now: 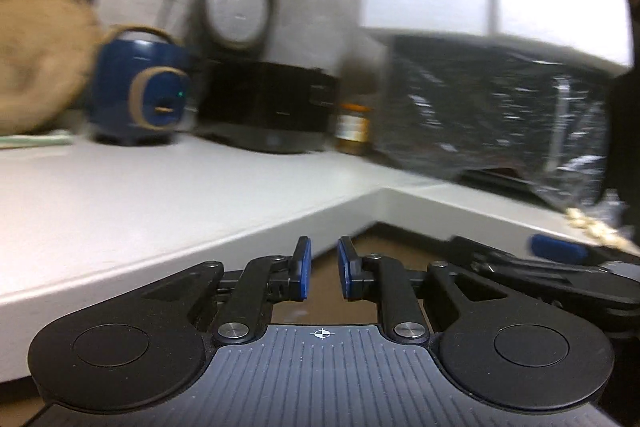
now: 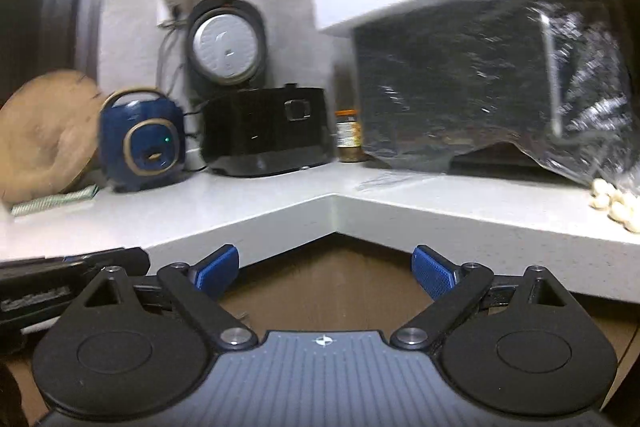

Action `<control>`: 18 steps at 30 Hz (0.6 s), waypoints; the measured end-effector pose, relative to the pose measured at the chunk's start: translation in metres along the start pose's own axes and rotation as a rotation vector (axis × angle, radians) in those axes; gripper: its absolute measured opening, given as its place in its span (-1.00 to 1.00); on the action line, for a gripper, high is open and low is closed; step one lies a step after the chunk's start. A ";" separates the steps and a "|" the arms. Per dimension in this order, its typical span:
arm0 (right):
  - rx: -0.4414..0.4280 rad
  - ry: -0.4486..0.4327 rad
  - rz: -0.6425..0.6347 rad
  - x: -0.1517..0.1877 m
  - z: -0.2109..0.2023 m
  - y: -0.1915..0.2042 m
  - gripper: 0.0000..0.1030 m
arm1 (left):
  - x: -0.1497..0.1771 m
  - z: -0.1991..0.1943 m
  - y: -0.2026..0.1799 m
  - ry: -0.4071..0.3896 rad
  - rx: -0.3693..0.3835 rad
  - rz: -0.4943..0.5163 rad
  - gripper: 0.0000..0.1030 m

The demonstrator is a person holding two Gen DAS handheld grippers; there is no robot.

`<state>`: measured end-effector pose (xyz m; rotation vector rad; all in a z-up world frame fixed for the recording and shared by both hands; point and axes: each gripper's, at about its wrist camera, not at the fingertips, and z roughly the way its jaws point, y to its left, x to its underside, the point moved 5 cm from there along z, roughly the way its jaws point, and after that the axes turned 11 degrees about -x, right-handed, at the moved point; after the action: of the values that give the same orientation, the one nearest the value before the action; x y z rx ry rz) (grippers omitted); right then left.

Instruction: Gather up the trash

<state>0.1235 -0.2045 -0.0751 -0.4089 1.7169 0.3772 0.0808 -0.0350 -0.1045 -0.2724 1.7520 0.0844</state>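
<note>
A green-and-white striped wrapper [image 2: 54,202] lies flat on the white L-shaped counter [image 2: 256,203] at the left, in front of the wooden board; it also shows in the left wrist view [image 1: 36,139]. A thin clear scrap [image 2: 384,181] lies on the counter near the corner. My left gripper [image 1: 324,273] is below the counter edge, its jaws a narrow gap apart and empty. My right gripper [image 2: 326,269] is open wide and empty, below the inner corner of the counter. The right gripper's finger [image 1: 556,249] shows at the right of the left wrist view.
On the counter stand a round wooden board [image 2: 40,139], a blue cooker [image 2: 142,141], a black rice cooker with its lid up [image 2: 266,129], a small jar [image 2: 348,139] and a foil-wrapped appliance [image 2: 480,83]. Pale peanuts [image 2: 614,203] lie at the right. Brown cabinet below.
</note>
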 end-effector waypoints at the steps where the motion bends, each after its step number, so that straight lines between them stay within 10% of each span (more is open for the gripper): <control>1: 0.010 0.000 -0.025 0.001 0.000 0.005 0.83 | 0.001 -0.002 0.002 -0.010 -0.039 0.009 -0.64; 18: -0.005 0.028 -0.034 0.009 0.000 0.026 0.83 | 0.008 -0.007 0.006 0.019 -0.026 0.053 -0.64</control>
<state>0.1094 -0.1819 -0.0832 -0.4485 1.7341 0.3527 0.0711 -0.0316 -0.1116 -0.2471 1.7784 0.1432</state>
